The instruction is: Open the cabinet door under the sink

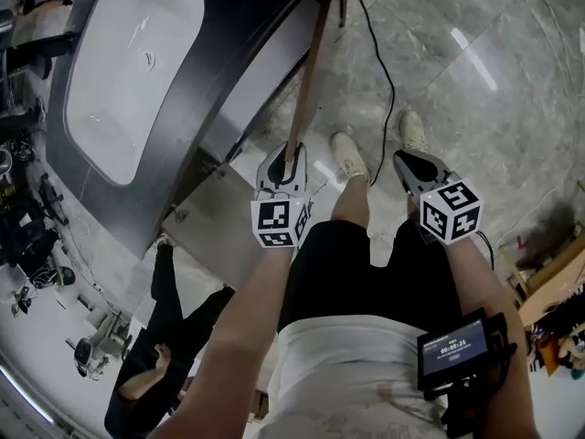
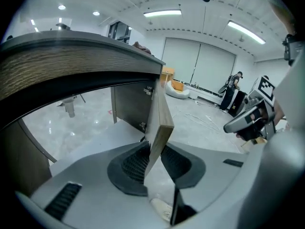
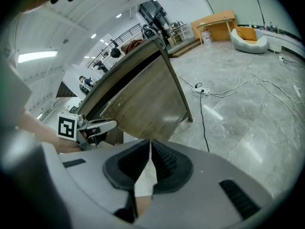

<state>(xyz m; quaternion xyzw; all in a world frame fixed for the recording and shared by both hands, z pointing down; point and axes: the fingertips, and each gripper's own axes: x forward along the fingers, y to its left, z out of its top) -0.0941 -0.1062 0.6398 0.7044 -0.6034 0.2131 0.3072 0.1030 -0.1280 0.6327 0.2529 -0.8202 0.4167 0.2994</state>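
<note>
Overhead first: left gripper (image 1: pixel 291 165) clamped on the free edge of the cabinet door (image 1: pixel 311 71), with the door already swung well out from under the sink (image 1: pixel 128 71) and running edge-on away from the fingertips. Right gripper (image 1: pixel 407 165) pinched closed on nothing, off to the door's far side and well apart from it. Worth noting a black cable (image 1: pixel 388 71) on the floor (image 1: pixel 457 62) beyond those fingertips, near the shoes (image 1: pixel 349 158): likely to snag a foot on any step back

Along the left jaws: both ribbed pads pressed on the wooden edge, one to each face, only the door's thin lip between them, hinges (image 2: pixel 149 90) and dark countertop (image 2: pixel 71 56) beyond the tips. Shallow bite, so probably prone to slipping off if pulled straight instead of round the hinge arc, letting the door drift back; could also strain the hinges if dragged past their stop

Along the right jaws: pads together, nothing between, the door's wood face beyond the tips. Could knock that panel if brought in carelessly
</note>
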